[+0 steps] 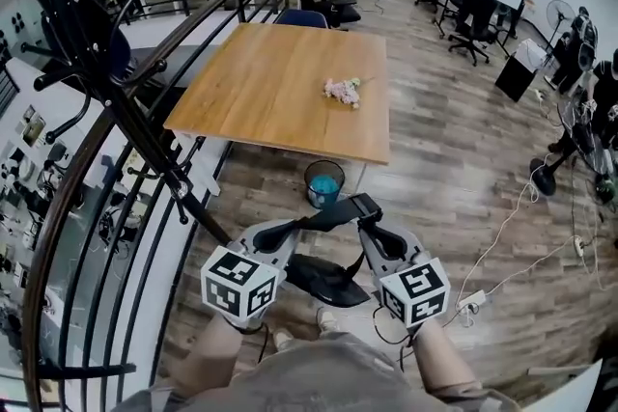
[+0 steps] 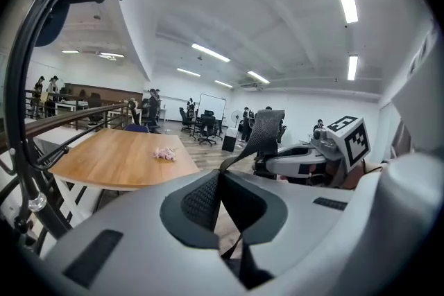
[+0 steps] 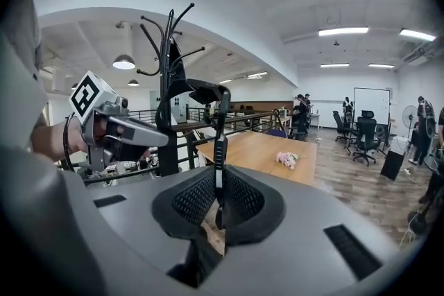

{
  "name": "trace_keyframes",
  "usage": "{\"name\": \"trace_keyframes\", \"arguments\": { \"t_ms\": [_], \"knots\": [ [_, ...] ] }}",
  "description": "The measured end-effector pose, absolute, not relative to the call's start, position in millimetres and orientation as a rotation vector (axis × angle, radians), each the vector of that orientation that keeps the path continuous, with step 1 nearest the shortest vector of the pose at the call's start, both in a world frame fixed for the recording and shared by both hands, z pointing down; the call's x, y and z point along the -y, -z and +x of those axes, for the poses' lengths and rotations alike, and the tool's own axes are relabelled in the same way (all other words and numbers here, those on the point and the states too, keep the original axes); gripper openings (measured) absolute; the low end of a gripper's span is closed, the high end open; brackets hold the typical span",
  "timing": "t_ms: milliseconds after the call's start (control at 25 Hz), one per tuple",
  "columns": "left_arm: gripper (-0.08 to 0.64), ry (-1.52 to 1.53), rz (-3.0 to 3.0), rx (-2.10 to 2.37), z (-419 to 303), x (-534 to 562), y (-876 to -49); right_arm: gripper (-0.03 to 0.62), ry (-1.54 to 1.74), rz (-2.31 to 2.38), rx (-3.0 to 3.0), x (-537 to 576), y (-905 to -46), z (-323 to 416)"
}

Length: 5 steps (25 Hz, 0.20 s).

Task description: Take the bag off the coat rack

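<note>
A black bag (image 1: pixel 326 281) hangs below my two grippers, over the floor by the person's feet. Its black strap (image 1: pixel 333 212) runs between them. My left gripper (image 1: pixel 301 225) is shut on one end of the strap (image 2: pixel 258 134), which rises to the right from the jaws in the left gripper view. Shut on the strap's other part (image 3: pixel 219 138) is my right gripper (image 1: pixel 365 219). The black coat rack (image 1: pixel 92 63) stands to the left, its hooks (image 3: pixel 170 28) spreading at the top. In the head view the strap is apart from the rack.
A dark curved railing (image 1: pixel 116 111) runs along the left beside the rack. A wooden table (image 1: pixel 280 92) with a small pink thing (image 1: pixel 342 91) lies ahead. A blue-lined bin (image 1: pixel 323 181) stands at its near edge. White cables (image 1: pixel 502 236) trail over the floor on the right.
</note>
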<state>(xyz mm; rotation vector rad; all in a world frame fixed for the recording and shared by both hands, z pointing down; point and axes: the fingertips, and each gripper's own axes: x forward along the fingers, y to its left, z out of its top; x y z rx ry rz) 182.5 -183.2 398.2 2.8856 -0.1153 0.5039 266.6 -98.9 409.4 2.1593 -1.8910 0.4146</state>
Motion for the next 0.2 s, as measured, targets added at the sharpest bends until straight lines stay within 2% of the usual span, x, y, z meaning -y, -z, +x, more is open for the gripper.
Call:
{"name": "trace_keyframes", "arguments": {
  "t_ms": [200],
  "knots": [
    [0.017,-0.500,2.886,0.098,197,206,-397,0.055,-0.434,2.167,1.887,121,-410,281]
  ]
}}
